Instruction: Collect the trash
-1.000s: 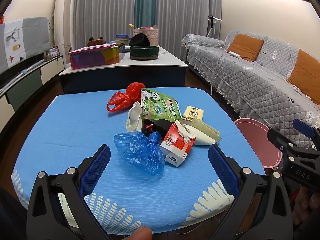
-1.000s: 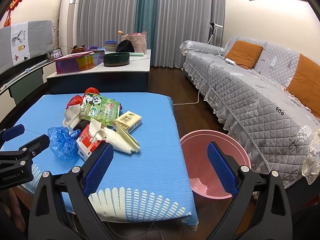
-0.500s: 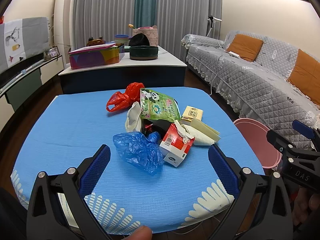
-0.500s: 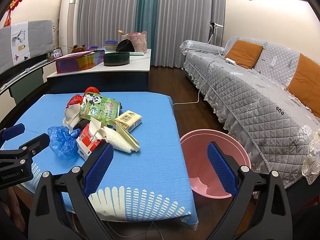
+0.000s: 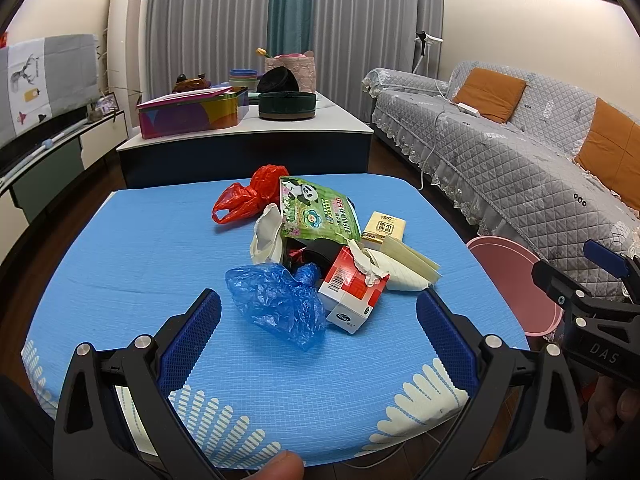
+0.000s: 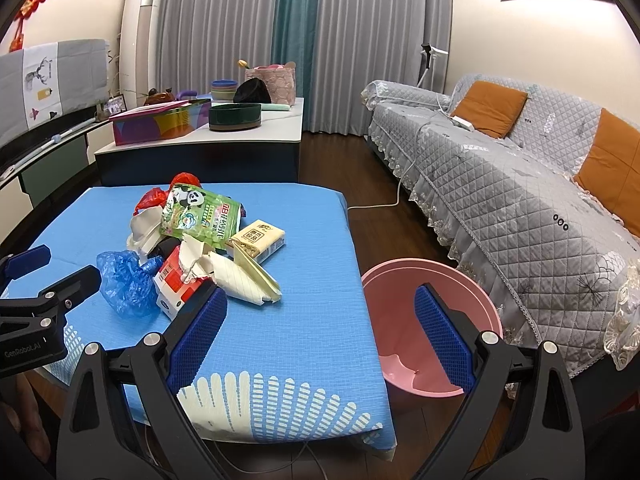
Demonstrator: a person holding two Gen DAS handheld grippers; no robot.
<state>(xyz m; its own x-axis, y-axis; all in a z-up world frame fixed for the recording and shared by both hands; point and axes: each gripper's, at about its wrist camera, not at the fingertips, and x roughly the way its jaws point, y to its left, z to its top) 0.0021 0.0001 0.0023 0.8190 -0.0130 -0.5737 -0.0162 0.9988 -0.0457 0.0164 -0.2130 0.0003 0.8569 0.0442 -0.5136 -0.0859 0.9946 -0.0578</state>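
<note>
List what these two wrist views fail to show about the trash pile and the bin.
- Dark item mid-pile: both views, covered by the green panda packet; identity unclear.
- Pink bin: right wrist view, the right gripper's finger hides part of its floor; left wrist view cuts it off.
- Red-and-white box: print too small.

Bright even light, sharp, fisheye-warped edges

Crinkled, glossy blue plastic bag [image 5: 280, 304]; printed card carton [image 5: 352, 294]; matt woven blue cloth on the surface [image 5: 140, 256]; smooth pink plastic bin [image 6: 432, 320].
</note>
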